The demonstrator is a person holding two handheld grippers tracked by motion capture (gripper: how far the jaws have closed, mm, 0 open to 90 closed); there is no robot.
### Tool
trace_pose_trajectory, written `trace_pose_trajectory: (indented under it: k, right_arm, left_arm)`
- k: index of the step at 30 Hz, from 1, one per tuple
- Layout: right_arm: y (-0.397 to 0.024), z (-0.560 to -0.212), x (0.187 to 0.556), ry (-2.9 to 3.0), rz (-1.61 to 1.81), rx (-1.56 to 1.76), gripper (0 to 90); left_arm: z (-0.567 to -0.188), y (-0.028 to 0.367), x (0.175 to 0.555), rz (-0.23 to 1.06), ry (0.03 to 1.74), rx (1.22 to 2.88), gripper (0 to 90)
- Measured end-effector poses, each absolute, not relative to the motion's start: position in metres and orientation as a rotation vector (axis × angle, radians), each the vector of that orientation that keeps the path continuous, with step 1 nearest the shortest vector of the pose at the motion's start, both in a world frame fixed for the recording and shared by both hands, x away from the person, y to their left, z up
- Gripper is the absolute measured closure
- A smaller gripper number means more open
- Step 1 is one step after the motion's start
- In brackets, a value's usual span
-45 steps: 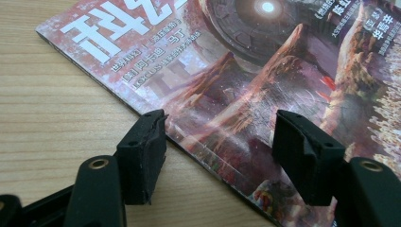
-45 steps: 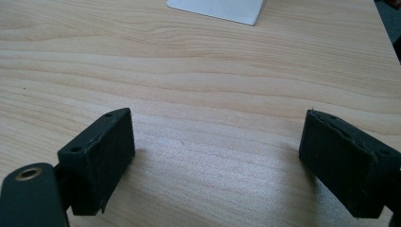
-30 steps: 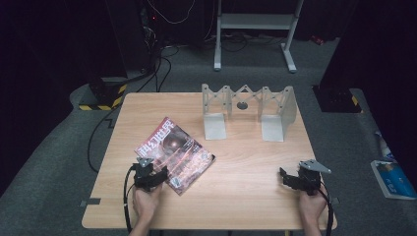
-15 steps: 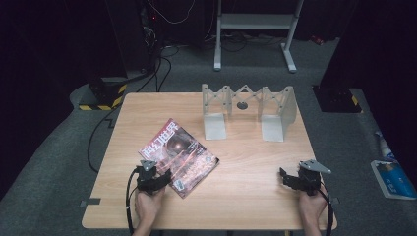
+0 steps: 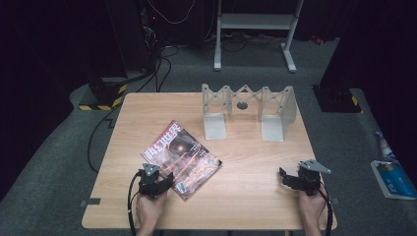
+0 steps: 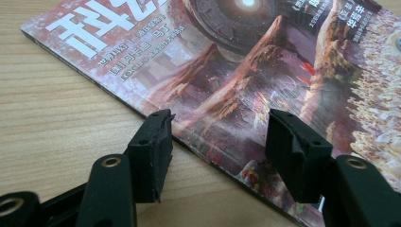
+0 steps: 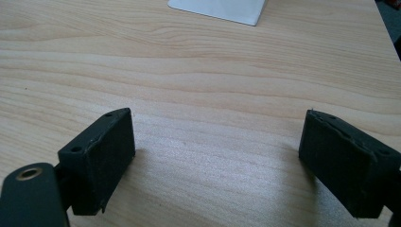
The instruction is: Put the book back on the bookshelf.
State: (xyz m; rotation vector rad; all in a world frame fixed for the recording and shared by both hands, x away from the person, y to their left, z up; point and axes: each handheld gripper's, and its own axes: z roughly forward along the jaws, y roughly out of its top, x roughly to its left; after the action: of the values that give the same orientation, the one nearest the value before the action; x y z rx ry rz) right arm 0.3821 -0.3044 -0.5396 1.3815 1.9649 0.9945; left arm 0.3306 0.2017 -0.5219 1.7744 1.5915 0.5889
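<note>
Looking down on the table (image 5: 255, 162), we find the magazine (image 5: 181, 158) lying flat and askew near the front left corner, its near corner pointing toward the front edge. We judge it light, thin and floppy: a glossy cover that will slide on the wood, bend under its own weight if taken by one corner, and crease if pinched hard. The best hold seems to us the bound spine edge, which in the left gripper view runs diagonally just ahead of the jaws; there the pages stay together and the stack is stiffest, though a jaw has to get under that edge first.

Our left gripper (image 6: 217, 142) has just been closing a little, yet its jaws stand well apart. One pad is over bare wood beside the spine, the other over the cover; whether either touches the magazine we cannot tell, and nothing is pinched.

Our right gripper (image 7: 217, 161) sits near the front right corner, jaws wide open over bare wood, holding nothing. The white folding rack (image 5: 248, 110) stands toward the far edge, well apart.
</note>
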Motion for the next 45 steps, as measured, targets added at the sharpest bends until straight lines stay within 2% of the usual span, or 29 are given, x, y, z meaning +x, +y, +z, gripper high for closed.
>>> trace_pose_trajectory:
  k: [16,24,26,27,28,29,30,31,33,39,40,45]
  right_arm:
    - [-0.297,-0.538,0.381,2.019,1.002,1.327,11.1]
    - [-0.289,-0.537,0.372,2.023,0.98,1.275,15.9]
    - [-0.289,-0.535,0.373,2.039,0.983,1.298,18.5]
    - [-0.288,-0.533,0.373,2.055,0.981,1.32,23.7]
    - [-0.288,-0.533,0.373,2.055,0.981,1.32,23.7]
    - [-0.286,-0.531,0.373,2.063,0.969,1.327,30.2]
    - [-0.286,-0.531,0.373,2.063,0.969,1.327,30.2]
    - [-0.28,-0.529,0.375,2.073,0.949,1.333,36.0]
    - [-0.278,-0.528,0.375,2.077,0.943,1.335,37.8]
    - [-0.247,-0.522,0.386,2.144,0.934,1.3,52.6]
    - [-0.247,-0.522,0.386,2.144,0.934,1.3,52.6]
    - [-0.218,-0.519,0.395,2.204,1.061,1.255,64.9]
  left_arm:
    - [-0.523,0.195,0.318,0.577,1.548,1.782,43.6]
    - [-0.525,0.192,0.309,0.565,1.516,1.787,45.3]
    - [-0.525,0.192,0.307,0.565,1.51,1.786,46.1]
    - [-0.525,0.191,0.307,0.561,1.512,1.78,46.5]
    - [-0.525,0.191,0.306,0.563,1.51,1.779,46.5]
    - [-0.526,0.192,0.306,0.566,1.505,1.782,46.7]
    - [-0.526,0.192,0.305,0.569,1.502,1.781,46.7]
    - [-0.527,0.192,0.305,0.575,1.501,1.771,46.9]
    - [-0.527,0.192,0.304,0.578,1.499,1.768,46.9]
    - [-0.529,0.191,0.301,0.572,1.487,1.754,47.3]
    - [-0.529,0.191,0.3,0.574,1.484,1.751,47.3]
    - [-0.529,0.19,0.3,0.569,1.483,1.749,47.2]
